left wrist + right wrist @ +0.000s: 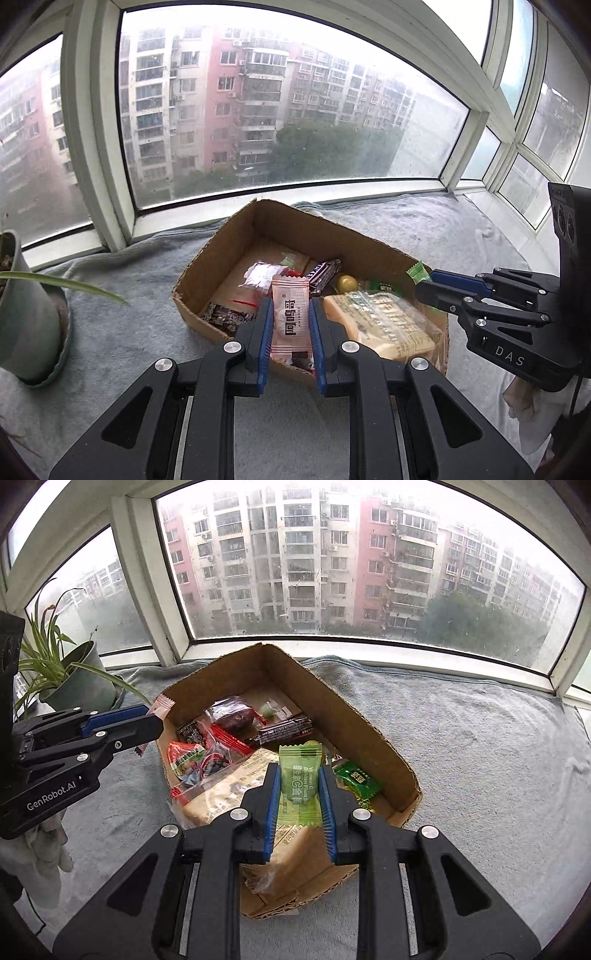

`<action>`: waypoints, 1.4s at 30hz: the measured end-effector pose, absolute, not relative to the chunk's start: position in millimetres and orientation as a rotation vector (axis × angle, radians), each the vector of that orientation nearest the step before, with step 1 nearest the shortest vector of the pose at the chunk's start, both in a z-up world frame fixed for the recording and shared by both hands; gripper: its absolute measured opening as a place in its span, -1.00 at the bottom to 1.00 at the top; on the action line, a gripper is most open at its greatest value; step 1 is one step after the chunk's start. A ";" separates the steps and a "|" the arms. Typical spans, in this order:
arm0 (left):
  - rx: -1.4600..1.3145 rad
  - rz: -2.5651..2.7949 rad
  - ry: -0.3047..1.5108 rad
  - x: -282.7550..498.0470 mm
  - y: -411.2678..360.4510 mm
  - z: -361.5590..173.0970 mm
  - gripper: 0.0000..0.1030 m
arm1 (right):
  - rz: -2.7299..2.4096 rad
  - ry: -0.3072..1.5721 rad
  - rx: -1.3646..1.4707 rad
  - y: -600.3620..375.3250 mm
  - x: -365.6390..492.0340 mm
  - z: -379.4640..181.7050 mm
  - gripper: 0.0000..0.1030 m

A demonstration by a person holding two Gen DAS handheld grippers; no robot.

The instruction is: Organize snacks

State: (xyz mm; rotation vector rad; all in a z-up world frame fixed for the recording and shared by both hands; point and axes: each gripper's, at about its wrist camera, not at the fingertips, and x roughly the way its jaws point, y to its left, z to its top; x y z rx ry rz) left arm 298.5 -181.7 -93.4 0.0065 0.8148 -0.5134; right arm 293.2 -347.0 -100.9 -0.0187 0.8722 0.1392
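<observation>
l gripper [291,317] clamps pink snack pkt [290,321], r gripper [300,794] clamps green candy pkt [299,786].

A flat high up in a housing block — a bay window [369,561] looks out on neighbouring apartment towers [295,554]. The wide sill is spread with a grey towel [480,746], and a potted spider plant [70,672] sits in the corner — lived-in, domestic.
</observation>
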 end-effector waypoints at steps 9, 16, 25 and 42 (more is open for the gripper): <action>0.011 -0.516 0.820 302.5 -199.0 -92.1 -0.60 | 0.124 0.869 -0.005 -352.9 290.4 -100.5 -0.45; 0.022 -0.507 0.810 295.8 -195.8 -85.7 -0.58 | 0.134 0.861 -0.005 -347.0 280.5 -94.3 -0.45; 0.033 -0.493 0.768 274.9 -182.5 -65.2 -0.58 | 0.143 0.813 0.004 -336.5 254.6 -72.5 -0.06; 0.011 -0.439 0.715 195.4 -142.0 -41.0 0.17 | 0.119 0.734 0.017 -313.6 162.4 -42.3 0.13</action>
